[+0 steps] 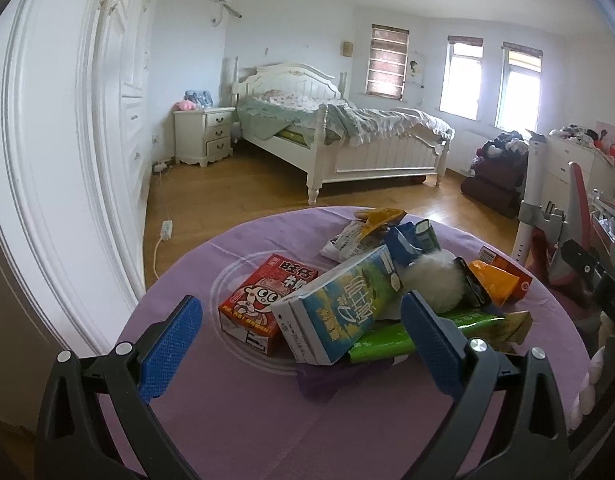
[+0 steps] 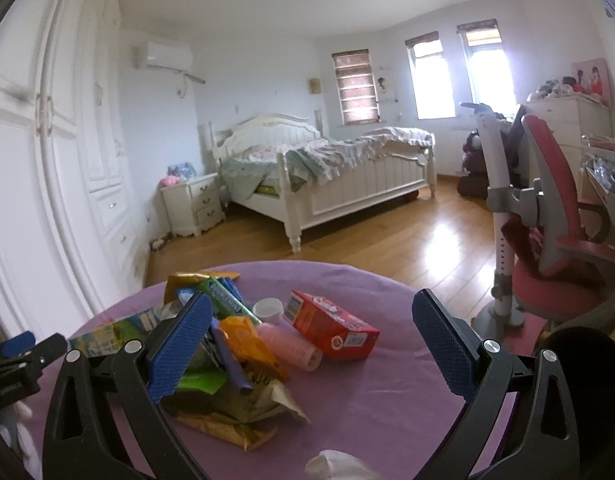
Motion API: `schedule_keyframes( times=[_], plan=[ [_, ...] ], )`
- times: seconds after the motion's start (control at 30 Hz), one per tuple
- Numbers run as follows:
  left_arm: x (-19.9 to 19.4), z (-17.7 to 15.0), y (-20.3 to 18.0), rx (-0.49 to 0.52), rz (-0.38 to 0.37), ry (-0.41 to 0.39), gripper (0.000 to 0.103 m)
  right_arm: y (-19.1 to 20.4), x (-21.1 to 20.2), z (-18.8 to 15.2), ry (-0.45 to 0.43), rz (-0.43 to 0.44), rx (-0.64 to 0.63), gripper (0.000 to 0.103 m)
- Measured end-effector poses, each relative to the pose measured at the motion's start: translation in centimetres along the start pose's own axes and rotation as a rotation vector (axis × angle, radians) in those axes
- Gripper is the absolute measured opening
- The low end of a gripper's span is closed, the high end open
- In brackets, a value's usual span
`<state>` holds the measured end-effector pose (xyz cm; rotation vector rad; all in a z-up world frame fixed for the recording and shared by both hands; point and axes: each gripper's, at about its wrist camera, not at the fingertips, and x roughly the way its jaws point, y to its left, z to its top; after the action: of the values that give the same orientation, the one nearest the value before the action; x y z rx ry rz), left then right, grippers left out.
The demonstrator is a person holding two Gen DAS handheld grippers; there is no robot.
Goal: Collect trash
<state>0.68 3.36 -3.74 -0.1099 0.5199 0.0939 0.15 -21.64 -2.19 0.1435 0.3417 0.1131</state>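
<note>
Right, purple tabletop (image 1: 247, 408) carries a trash pile (image 2: 227, 360): blue-green carton (image 1: 335, 312), red box (image 1: 263, 300). Left gripper (image 1: 303, 344) and right gripper (image 2: 311, 344) both spread wide, empty, hovering just above pile.

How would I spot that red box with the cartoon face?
Find the round purple table before the bed. At the trash pile's left edge lies the red box, beside a blue-green carton. It alone shows a wide-eyed cartoon boy.
</note>
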Motion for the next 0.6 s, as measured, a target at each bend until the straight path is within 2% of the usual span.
schedule_keyframes(
  times=[0.6],
  plan=[
    [0.36, -0.1, 0.06, 0.002, 0.009, 0.008, 0.098, -0.12, -0.05, -0.31, -0.004, 0.0, 0.0, 0.099]
  ],
)
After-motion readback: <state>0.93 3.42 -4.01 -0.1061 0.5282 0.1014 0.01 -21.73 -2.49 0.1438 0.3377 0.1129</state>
